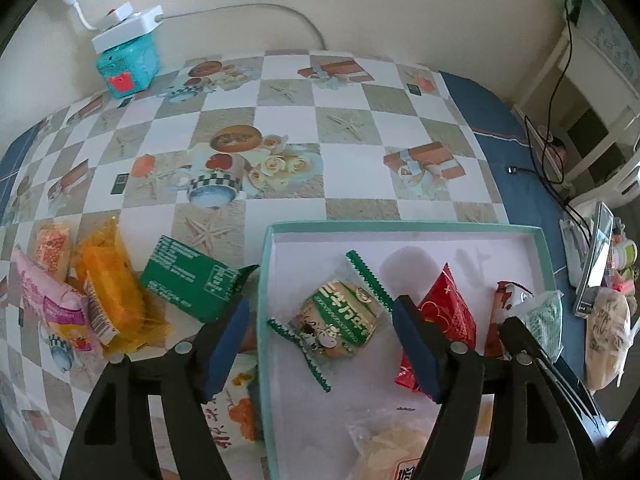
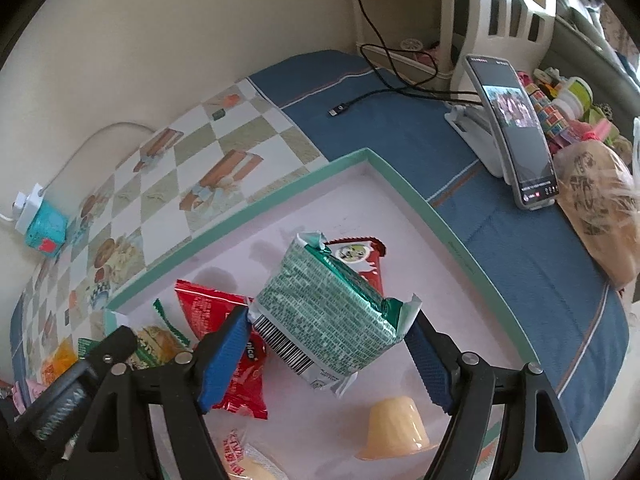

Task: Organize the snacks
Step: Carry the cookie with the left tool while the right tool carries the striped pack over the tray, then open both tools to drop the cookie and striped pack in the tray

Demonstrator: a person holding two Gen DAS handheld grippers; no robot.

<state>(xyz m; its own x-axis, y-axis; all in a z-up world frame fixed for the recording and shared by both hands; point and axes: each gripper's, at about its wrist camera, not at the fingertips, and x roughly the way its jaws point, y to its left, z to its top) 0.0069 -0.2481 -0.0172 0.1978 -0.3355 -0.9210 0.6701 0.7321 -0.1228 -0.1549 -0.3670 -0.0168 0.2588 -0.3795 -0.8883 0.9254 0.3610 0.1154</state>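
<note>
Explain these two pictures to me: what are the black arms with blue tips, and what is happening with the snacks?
They are two hand-held grippers, each with a camera looking along its fingers. The left gripper view shows open jaws above a round green-wrapped snack lying in the mint-edged tray; more packets, such as an orange one, wait on the checked tablecloth. In the right view, the right gripper holds a green packet above the tray.
</note>
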